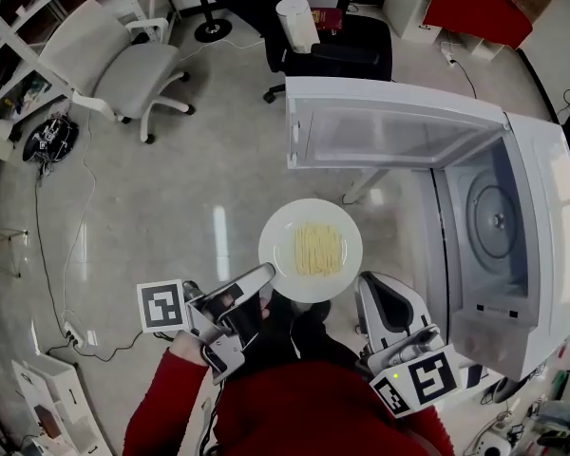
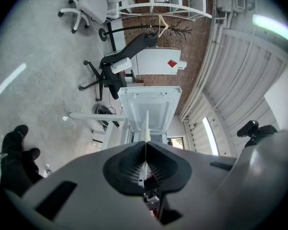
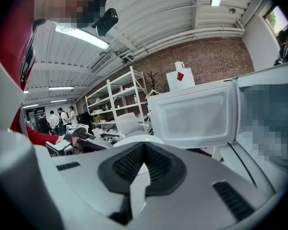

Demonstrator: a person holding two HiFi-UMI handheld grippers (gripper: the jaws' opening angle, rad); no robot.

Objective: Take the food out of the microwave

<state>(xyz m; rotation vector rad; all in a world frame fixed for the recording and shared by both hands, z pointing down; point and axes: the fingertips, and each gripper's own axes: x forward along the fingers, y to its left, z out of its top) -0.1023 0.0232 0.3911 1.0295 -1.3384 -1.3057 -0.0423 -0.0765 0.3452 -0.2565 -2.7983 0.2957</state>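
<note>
A white plate (image 1: 311, 250) of yellow noodles (image 1: 317, 247) hangs in the air, out in front of the open microwave (image 1: 541, 255). My left gripper (image 1: 269, 275) is shut on the plate's near-left rim. In the left gripper view the plate (image 2: 147, 128) shows edge-on between the pads of the left gripper (image 2: 145, 150). My right gripper (image 1: 366, 288) sits just off the plate's right rim. It is shut, with nothing seen between its pads (image 3: 144, 150); the plate (image 3: 134, 140) shows behind them. The microwave door (image 1: 389, 126) swings out to the left. Its glass turntable (image 1: 499, 221) is bare.
A grey office chair (image 1: 123, 65) stands at the far left and a black chair (image 1: 342, 46) behind the door, with a white cylinder (image 1: 296, 22) on it. Cables (image 1: 57, 255) trail over the floor at left. The person's black shoes (image 1: 294, 331) are below the plate.
</note>
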